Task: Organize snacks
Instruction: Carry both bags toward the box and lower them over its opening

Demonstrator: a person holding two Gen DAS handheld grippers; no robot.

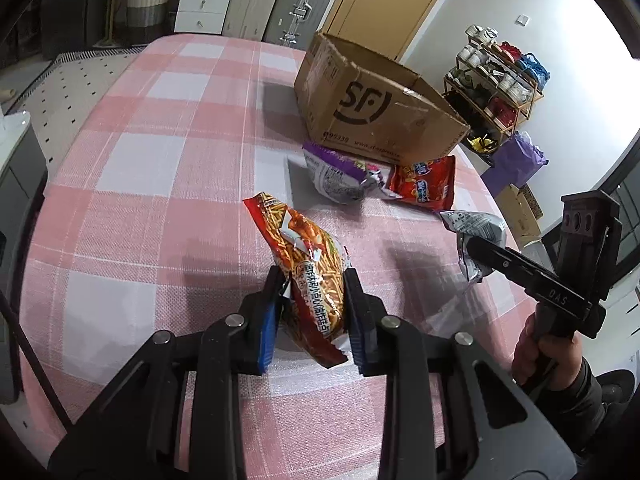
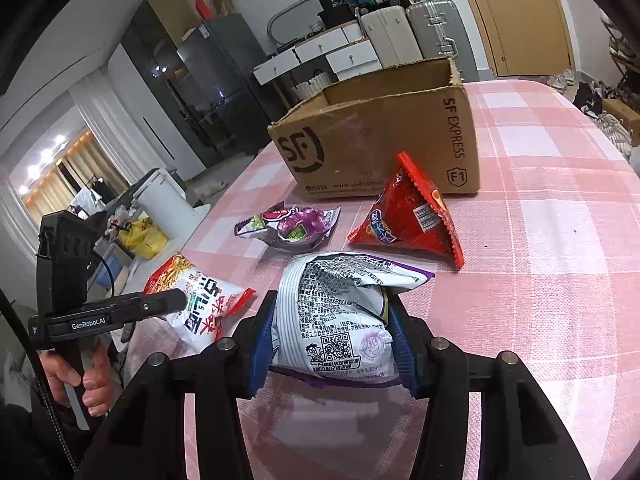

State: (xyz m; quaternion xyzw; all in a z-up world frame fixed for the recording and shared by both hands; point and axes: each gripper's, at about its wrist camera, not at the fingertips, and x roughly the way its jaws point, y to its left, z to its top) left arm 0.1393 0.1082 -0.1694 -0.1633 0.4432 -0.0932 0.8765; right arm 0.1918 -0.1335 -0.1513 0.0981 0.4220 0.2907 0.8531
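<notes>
My left gripper (image 1: 310,312) pinches the orange bag (image 1: 310,276) and my right gripper (image 2: 334,344) pinches the white bag (image 2: 340,320), both held well short of the box (image 2: 380,140). They look light, puffy and crinkly; I'd grip mid-bag, gently.

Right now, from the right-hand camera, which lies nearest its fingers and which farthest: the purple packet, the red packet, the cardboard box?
1. Purple packet, lying left of centre.
2. Red packet, right; barely farther, nearly a tie.
3. Cardboard box, at the back.
</notes>
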